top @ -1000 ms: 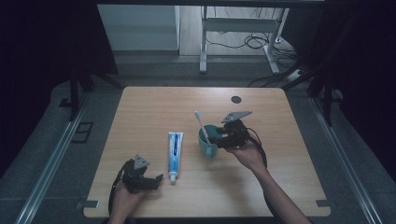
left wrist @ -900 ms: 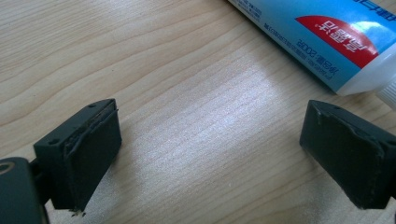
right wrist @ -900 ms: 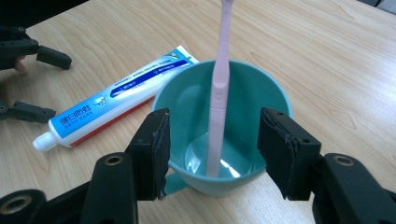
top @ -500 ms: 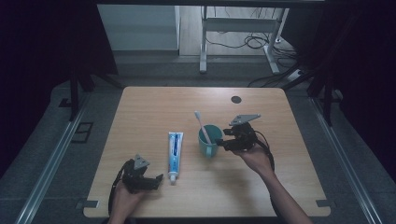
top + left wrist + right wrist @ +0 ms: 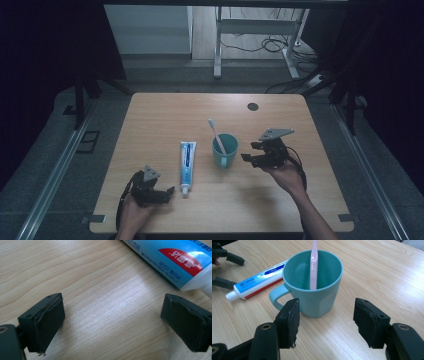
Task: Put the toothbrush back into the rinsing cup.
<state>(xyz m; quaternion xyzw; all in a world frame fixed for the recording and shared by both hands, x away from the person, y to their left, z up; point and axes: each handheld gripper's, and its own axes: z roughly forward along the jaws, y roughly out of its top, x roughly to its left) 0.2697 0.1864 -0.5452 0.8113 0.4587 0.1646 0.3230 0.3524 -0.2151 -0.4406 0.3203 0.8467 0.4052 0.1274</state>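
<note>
A teal mug (image 5: 225, 149) (image 5: 314, 287) stands upright at the middle of the wooden table, its handle toward the near edge. A pink toothbrush (image 5: 216, 135) (image 5: 313, 265) leans inside it, head up. To its left lies a blue and white toothpaste tube (image 5: 187, 160) (image 5: 258, 281) (image 5: 172, 261), cap toward the near edge. My right gripper (image 5: 248, 159) (image 5: 325, 322) is open just right of the mug, jaws apart and empty. My left gripper (image 5: 167, 195) (image 5: 112, 327) is open low over the table, left of the tube's cap, holding nothing.
A small dark round hole (image 5: 253, 106) marks the table's far right part. The table's near edge (image 5: 220, 231) lies close behind both hands. Metal rails (image 5: 55, 165) run along the floor on either side, and a desk frame (image 5: 250, 30) with cables stands beyond.
My right gripper has drawn back to the right, away from the mug, and its jaws now stand clear of it. The left gripper has not moved.
</note>
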